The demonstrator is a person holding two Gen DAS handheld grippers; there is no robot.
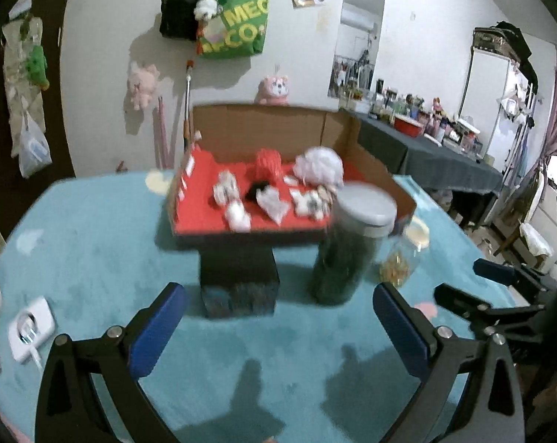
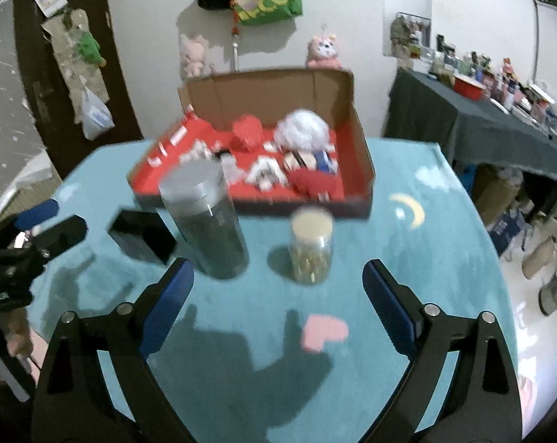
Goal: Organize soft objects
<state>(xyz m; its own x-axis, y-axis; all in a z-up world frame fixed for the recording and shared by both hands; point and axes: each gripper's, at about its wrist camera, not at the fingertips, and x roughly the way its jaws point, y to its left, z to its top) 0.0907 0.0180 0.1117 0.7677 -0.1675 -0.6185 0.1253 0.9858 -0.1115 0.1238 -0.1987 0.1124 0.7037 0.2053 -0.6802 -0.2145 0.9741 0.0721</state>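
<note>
Left wrist view: the left gripper point(image 1: 278, 326) hangs over the near part of the teal table point(image 1: 94, 243), fingers wide apart, nothing between them. Ahead stands a black box point(image 1: 239, 288); right of it a tall dark jar point(image 1: 347, 247) with a grey lid, and beside that a small clear jar point(image 1: 404, 258). The soft toys point(image 1: 274, 193) lie in the red-lined cardboard box point(image 1: 263, 125) at the table's far edge. The right gripper point(image 1: 474, 288) shows at the right edge.

Right wrist view: the right gripper point(image 2: 278, 295), fingers spread wide and empty, hovers over the table near a pink heart patch point(image 2: 324, 332). The small jar point(image 2: 311, 247) stands just ahead, the tall jar point(image 2: 204, 221) to its left. The toys point(image 2: 297, 155) sit in the cardboard box beyond. Frames are motion-blurred.
</note>
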